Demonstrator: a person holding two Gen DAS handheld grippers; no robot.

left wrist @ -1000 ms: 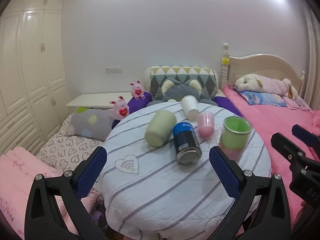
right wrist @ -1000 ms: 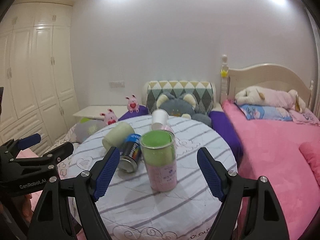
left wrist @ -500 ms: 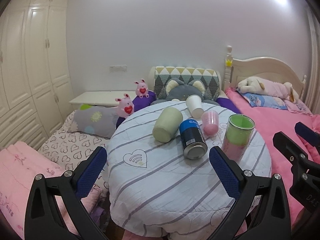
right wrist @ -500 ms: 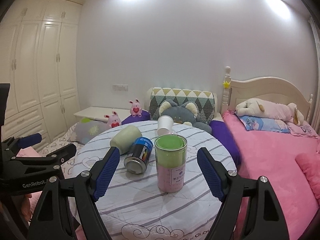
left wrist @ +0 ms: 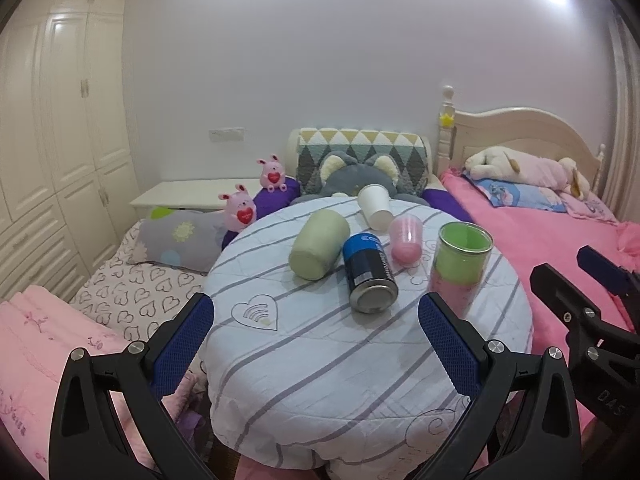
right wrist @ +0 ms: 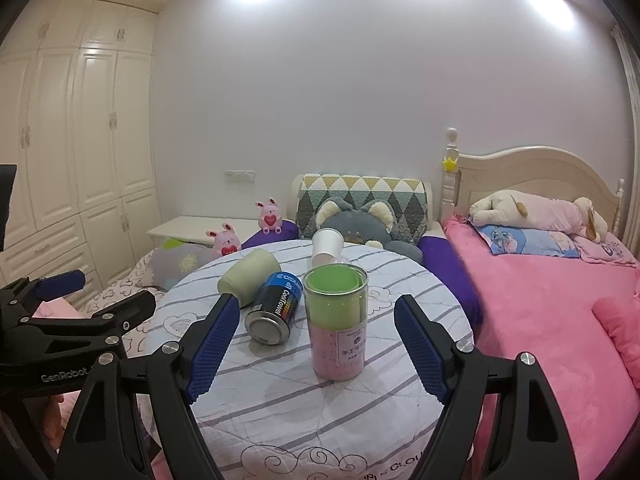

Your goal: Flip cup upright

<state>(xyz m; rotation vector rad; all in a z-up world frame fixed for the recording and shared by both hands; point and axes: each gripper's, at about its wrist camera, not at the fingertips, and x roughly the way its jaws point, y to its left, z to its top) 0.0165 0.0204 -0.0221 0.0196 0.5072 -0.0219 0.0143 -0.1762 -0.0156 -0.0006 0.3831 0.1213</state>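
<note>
On a round table (left wrist: 320, 360) with a striped cloth, a pale green cup (left wrist: 318, 246) (right wrist: 248, 276), a blue can (left wrist: 370, 276) (right wrist: 274, 306), a pink cup (left wrist: 406, 238) and a white paper cup (left wrist: 374, 206) (right wrist: 326, 246) lie on their sides. A clear cup (left wrist: 460, 266) (right wrist: 338, 322) with green and pink contents stands upright. My left gripper (left wrist: 316, 346) is open and empty, short of the table's front left. My right gripper (right wrist: 312, 350) is open and empty, with the clear cup just beyond its fingers.
A pink bed (right wrist: 540, 300) with plush toys lies to the right. A low bed (left wrist: 132, 288) with pillows and pink bunny toys (left wrist: 240, 208) lies to the left. White wardrobes (right wrist: 60, 140) line the left wall.
Both grippers have pulled back and risen a little, so the table and cups look smaller and farther. Both stay open; no object has moved.
</note>
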